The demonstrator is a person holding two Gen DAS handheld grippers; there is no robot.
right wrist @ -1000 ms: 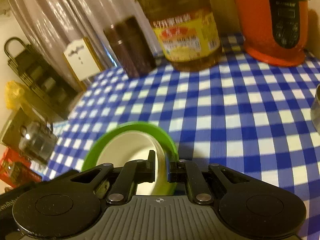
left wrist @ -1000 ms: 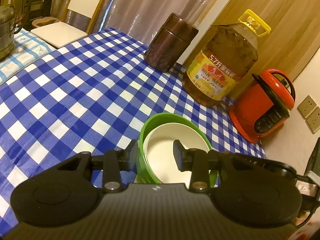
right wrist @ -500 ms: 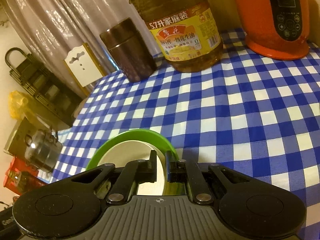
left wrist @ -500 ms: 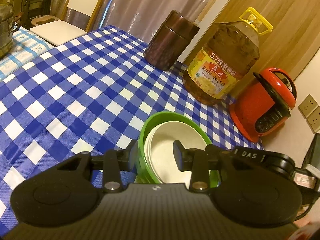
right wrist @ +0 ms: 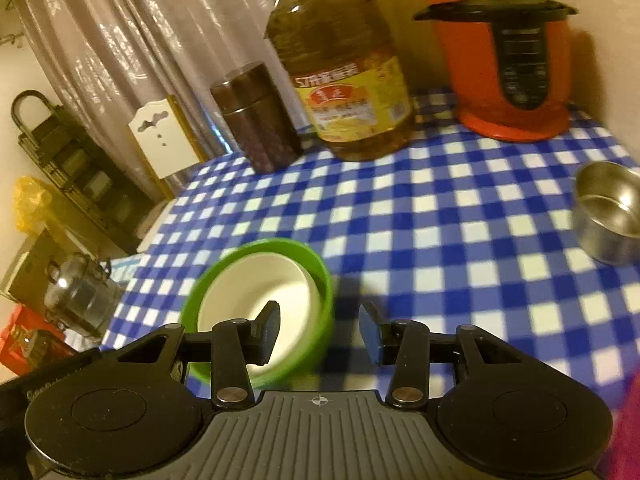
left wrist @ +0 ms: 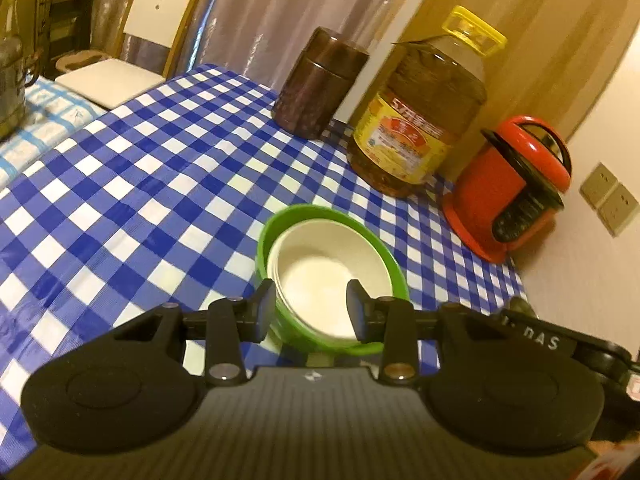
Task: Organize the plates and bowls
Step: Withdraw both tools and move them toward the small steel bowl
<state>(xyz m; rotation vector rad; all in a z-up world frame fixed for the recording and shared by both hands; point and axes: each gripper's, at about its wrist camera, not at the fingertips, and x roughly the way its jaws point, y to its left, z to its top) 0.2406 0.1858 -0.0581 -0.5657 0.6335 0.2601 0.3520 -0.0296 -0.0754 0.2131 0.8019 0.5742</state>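
The right gripper (right wrist: 318, 334), jaws just spread, straddled the bowls' (right wrist: 256, 300) rim; the left gripper (left wrist: 310, 310) gaped likewise.

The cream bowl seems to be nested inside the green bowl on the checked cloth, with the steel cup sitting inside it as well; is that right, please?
Not quite. The cream bowl is nested inside the green bowl on the checked cloth, but the steel cup is not in it: the right wrist view shows the cup standing apart on the cloth, far to the right.

A white-backed chair (left wrist: 160, 8) stands before sheer curtains (left wrist: 280, 12), beside a wood-panelled wall (left wrist: 560, 40), under warm light.
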